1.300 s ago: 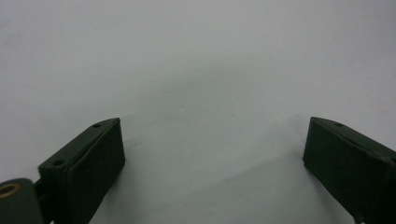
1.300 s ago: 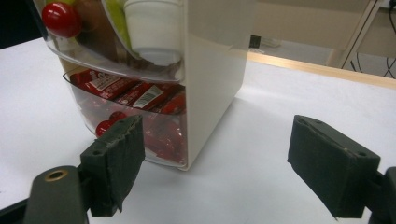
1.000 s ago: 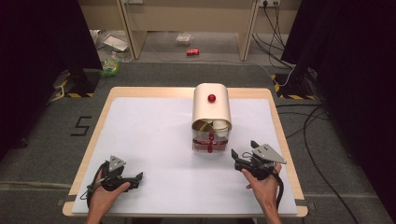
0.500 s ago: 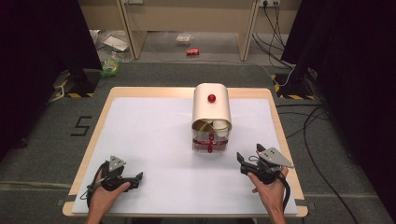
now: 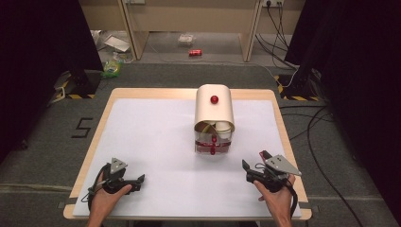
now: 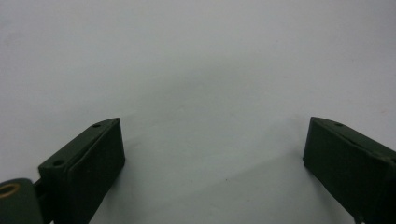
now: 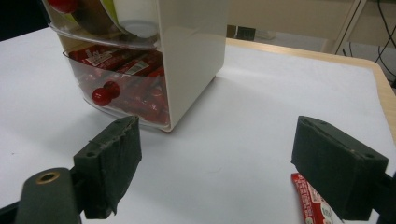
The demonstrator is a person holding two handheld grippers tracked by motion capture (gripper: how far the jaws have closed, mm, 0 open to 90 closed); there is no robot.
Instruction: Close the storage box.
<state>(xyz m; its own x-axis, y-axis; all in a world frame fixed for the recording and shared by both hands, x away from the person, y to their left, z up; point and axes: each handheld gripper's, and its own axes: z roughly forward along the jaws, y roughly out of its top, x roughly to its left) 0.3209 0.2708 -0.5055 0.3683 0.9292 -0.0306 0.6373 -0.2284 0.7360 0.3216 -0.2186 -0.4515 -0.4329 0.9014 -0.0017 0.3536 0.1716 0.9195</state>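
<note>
The right gripper is held with jaws spread wide over a small red sauce packet lying on the white table just beside the cream, round-topped storage box, seemingly for pickup, while the left gripper, likewise spread, rests idle.

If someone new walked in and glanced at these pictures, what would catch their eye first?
Most striking is the cream storage box with red knobs, standing mid-table toward the far edge, its clear lower drawer packed with red sachets. One red sachet lies loose on the white table by the open right gripper.
</note>
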